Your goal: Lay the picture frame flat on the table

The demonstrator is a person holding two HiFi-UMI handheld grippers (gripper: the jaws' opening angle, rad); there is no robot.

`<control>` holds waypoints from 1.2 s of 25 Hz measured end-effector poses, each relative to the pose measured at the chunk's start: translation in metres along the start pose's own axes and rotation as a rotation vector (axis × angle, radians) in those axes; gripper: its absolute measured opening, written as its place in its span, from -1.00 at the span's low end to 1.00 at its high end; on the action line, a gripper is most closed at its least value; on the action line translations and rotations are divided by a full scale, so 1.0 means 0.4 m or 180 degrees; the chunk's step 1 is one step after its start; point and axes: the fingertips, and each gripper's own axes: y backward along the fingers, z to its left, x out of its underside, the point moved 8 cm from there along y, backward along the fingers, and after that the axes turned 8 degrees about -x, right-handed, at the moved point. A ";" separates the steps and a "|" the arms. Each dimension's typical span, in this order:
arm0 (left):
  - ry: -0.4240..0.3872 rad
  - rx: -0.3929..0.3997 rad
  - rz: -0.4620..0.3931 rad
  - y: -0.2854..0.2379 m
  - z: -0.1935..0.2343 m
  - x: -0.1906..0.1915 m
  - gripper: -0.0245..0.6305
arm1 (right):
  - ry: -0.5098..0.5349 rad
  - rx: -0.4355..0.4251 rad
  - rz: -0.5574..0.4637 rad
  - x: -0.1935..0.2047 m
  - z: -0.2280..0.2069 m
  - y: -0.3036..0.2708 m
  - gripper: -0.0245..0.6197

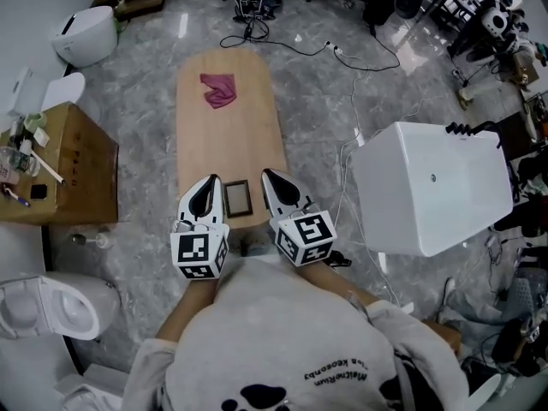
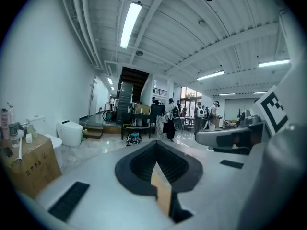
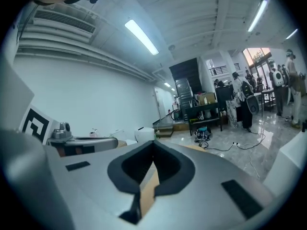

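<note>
A large white tub [image 1: 428,187] is seen on the floor to the right of the table, well apart from it. To the left a cardboard box [image 1: 73,157] is placed, with small bottles and tools on top. 2 white toilets are seen on that side, 1 at the far left [image 1: 86,34] and 1 at the near left [image 1: 51,306]. Black cables [image 1: 300,45] are trailed over the floor past the table's far end. A magenta cloth [image 1: 219,90] is crumpled on the far part of the table, well apart from the frame. The picture frame [image 1: 237,199], dark with a brown border, is found at the near end of the table and appears to lie flat. It is flanked by the 2 claws and touched by neither. The left gripper [image 1: 211,182] is held just to its left and the right gripper [image 1: 267,175] just to its right. In each gripper view the jaws are seen pressed together with nothing between them. The long wooden table [image 1: 227,144] is rounded at both ends. The floor [image 1: 317,118] is laid in glossy grey marble. In the gripper views a white-walled hall with strip lights [image 2: 129,25], a dark staircase [image 2: 127,97] and standing people [image 2: 170,116] is shown.
</note>
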 end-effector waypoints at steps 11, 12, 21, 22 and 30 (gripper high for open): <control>-0.0115 -0.0022 -0.0326 0.035 -0.025 -0.108 -0.90 | 0.0328 0.0017 -0.0345 -0.114 0.013 0.034 -0.89; -0.0114 -0.0016 -0.0336 0.036 -0.030 -0.112 -0.90 | 0.0328 0.0008 -0.0340 -0.112 0.015 0.036 -0.89; -0.0145 -0.0017 -0.0300 0.033 -0.048 -0.096 -0.90 | 0.0393 -0.0027 -0.0254 -0.099 0.015 0.042 -0.90; -0.0151 -0.0014 -0.0299 0.032 -0.052 -0.095 -0.90 | 0.0392 -0.0031 -0.0247 -0.098 0.012 0.044 -0.90; -0.0166 -0.0078 -0.0297 0.024 -0.066 -0.092 -0.90 | 0.0359 -0.0146 -0.0204 -0.090 -0.008 0.037 -0.90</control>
